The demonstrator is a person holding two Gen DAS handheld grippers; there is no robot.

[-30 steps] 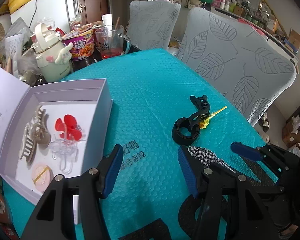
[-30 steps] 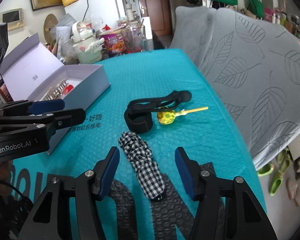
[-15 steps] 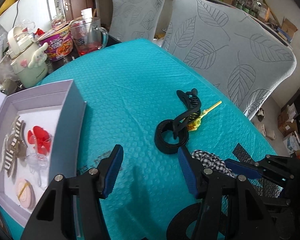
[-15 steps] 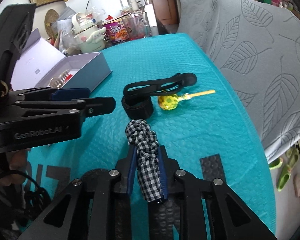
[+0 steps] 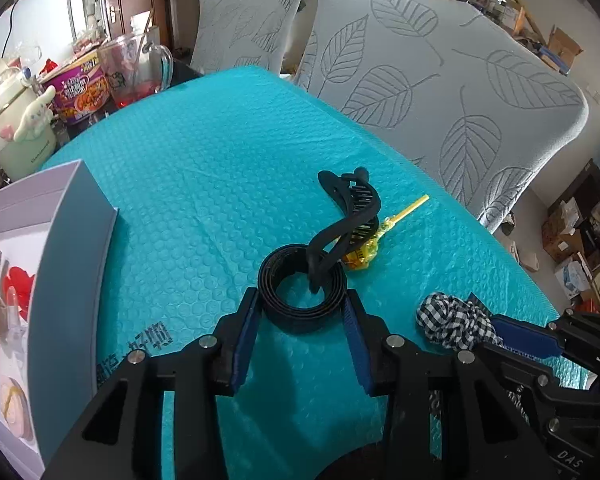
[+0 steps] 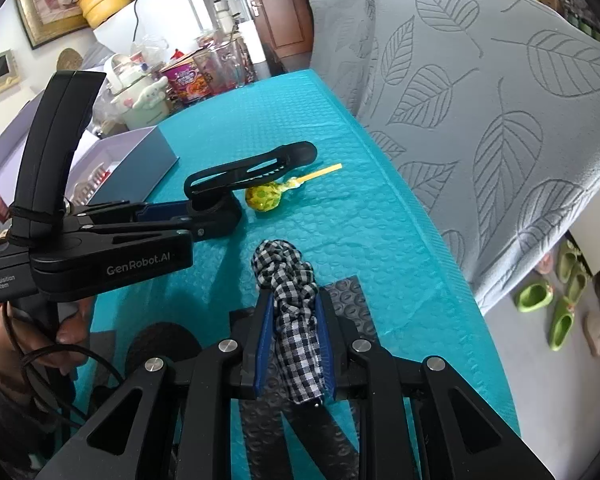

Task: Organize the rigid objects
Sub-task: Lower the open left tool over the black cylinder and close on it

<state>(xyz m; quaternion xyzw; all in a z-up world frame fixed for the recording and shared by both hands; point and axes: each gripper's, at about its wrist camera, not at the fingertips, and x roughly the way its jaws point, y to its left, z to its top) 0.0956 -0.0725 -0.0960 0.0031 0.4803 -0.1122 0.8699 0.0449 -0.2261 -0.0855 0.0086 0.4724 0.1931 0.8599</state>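
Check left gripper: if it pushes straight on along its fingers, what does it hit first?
Likely the black ring, already between the closing left gripper pads. The black hair clip leans on the ring just beyond; depth is uncertain.

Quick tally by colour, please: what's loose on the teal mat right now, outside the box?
Black: 2, a coiled belt and a hair clip leaning on it
Yellow: 1, a lollipop
Black-and-white check: 1, a scrunchie, in the right gripper
Total: 4

Home dining room: covered chairs [image 5: 439, 92], fridge [image 6: 172, 12]
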